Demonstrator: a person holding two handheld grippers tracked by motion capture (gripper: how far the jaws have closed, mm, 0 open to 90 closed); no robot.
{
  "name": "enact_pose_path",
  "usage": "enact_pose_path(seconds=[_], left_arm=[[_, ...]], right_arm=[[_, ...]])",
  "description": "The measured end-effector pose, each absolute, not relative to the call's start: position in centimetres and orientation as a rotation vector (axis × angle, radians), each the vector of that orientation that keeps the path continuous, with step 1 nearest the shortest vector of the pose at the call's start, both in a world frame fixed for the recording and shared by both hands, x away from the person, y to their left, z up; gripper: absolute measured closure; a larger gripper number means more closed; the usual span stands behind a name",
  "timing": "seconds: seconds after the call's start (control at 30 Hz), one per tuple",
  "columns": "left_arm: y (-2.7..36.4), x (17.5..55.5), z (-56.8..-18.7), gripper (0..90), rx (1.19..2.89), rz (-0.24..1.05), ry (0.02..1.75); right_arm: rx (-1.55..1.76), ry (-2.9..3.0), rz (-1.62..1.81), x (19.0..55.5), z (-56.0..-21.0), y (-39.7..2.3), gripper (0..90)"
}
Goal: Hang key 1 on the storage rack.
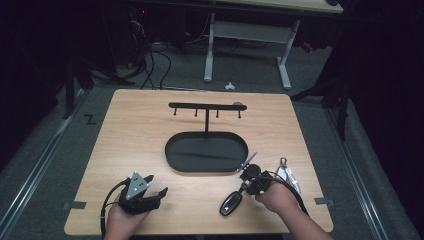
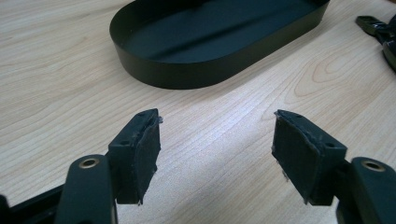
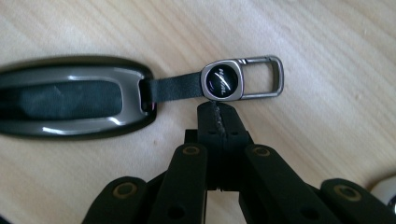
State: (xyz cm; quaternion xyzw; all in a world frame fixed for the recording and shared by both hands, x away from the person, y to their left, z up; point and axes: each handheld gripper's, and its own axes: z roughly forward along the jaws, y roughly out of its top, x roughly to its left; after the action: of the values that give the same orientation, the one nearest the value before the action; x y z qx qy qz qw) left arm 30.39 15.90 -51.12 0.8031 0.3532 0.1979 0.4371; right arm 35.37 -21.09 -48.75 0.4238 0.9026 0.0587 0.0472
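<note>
Here, one key fob (image 3: 70,95), one tray (image 2: 187,74).

The high view looks forward and down from above the near edge of the pale wooden table (image 1: 150,150). The left gripper view sits low, facing the far-right black oval metal tray (image 2: 187,74), shared with the high view. The right gripper view looks closely down on the grey-and-black car key fob (image 3: 70,95).

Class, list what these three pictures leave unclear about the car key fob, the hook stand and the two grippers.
- Grey-and-black car key fob: its far end is cut off by the right gripper view's left edge.
- Black metal hook stand: its small hooks are too small to make out in the high view.
- Right gripper: jaws shut; whether they touch the fob's metal clip is unclear.
</note>
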Motion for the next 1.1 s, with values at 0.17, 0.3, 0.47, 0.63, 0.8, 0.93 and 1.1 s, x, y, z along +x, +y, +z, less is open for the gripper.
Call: enact_pose_path(seconds=[0.17,0.3,0.47,0.63,0.8,0.93,1.1], left_arm=[[15.9,30.4,-51.2,32.7,2.002,0.487,0.875],[16.0,30.5,-51.2,32.6,2.003,0.486,0.874],[16.0,30.5,-51.2,32.7,2.006,0.486,0.872],[15.8,30.4,-51.2,32.6,2.011,0.487,0.864],[15.7,30.5,-51.3,32.6,2.023,0.479,0.857],[15.5,30.4,-51.3,32.6,2.025,0.481,0.855],[15.5,30.4,-51.3,32.6,2.027,0.48,0.853]], right_arm=[[1.285,2.748,0.204,36.3,-48.9,-19.9,89.9],[1.25,2.756,0.212,36.8,-48.9,-18.7,89.4],[1.242,2.74,0.249,36.5,-47.8,-18.3,86.5],[1.241,2.732,0.374,35.3,-46.3,-18.0,87.4],[1.157,2.839,0.51,31.7,-46.4,-15.7,90.0],[1.104,2.885,0.481,30.5,-47.2,-14.7,90.0],[1.101,2.89,0.419,30.2,-48.0,-15.4,90.0]])
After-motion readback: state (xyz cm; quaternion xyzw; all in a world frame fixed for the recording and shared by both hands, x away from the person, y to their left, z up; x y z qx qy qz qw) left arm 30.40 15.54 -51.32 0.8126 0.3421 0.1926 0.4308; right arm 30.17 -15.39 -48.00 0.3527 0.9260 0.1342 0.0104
